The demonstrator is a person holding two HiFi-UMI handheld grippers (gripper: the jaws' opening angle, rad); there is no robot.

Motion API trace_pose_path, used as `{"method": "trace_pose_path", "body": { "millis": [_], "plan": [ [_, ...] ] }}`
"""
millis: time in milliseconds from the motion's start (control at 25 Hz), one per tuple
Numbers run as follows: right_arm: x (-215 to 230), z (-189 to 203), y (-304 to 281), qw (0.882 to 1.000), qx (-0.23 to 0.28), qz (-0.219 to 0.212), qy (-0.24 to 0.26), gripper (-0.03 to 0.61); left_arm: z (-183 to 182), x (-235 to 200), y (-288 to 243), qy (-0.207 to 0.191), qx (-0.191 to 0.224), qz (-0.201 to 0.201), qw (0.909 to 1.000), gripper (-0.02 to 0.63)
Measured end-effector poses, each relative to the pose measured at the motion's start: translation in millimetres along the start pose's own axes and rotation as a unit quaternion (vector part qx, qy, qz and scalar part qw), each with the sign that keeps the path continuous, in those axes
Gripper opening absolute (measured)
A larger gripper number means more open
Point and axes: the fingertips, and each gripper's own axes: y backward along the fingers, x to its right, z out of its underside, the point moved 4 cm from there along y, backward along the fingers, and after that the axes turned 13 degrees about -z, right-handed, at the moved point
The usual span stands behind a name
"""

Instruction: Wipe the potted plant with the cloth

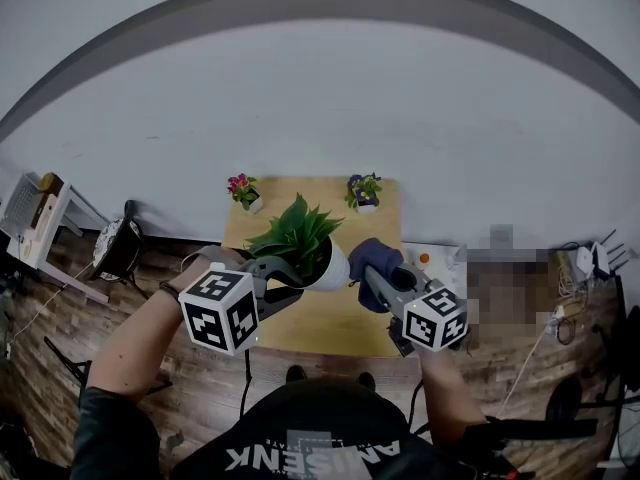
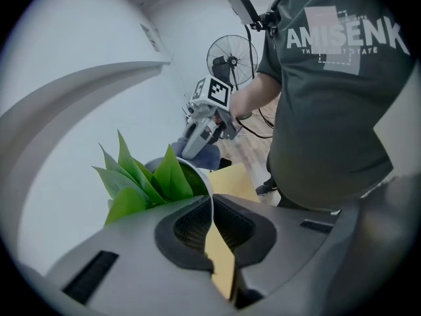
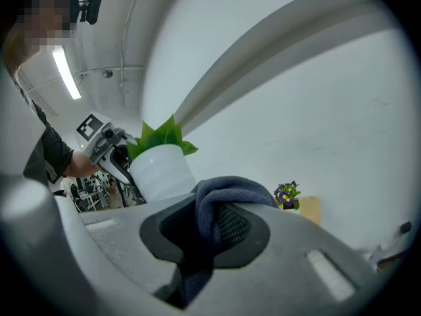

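Pale wall runs behind a small light-wood table that stands on a dark plank floor. A small pot of pink flowers sits at the table's far left corner and a small pot of purple flowers at its far right corner. The far edge between them and the whole near half of the top are bare wood. A white box lies just off the right edge. The potted plant, green leaves in a white pot, is over the middle of the table. It is tilted, with its leaves leaning toward the far left corner, and no view shows whether its base touches the wood. The left gripper comes in from the near left edge with its jaws nipped tight on the thin white rim of the pot, leaves right beside them. The right gripper comes in from the near right edge with its jaws clamped on the dark blue cloth, which bunches over them and lies against the pot's right side. Both grippers and the pot crowd the centre, well apart from the two corner pots. In the left gripper view a standing fan shows beyond the right gripper.
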Motion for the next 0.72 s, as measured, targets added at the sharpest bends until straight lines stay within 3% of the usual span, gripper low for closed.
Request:
{"method": "trace_pose_path", "body": {
  "millis": [320,720],
  "plan": [
    [-40.6,-65.3,-13.1,0.994,0.048,-0.065,0.075,0.051,1.4,5.8,-3.6,-0.013,-0.003,0.010,0.9999,0.011],
    [-54.9,-85.4,-28.7,0.990,0.064,-0.088,0.086,0.051,-1.8,5.2,-1.0,-0.025,0.010,-0.007,0.9996,0.009]
  ]
}}
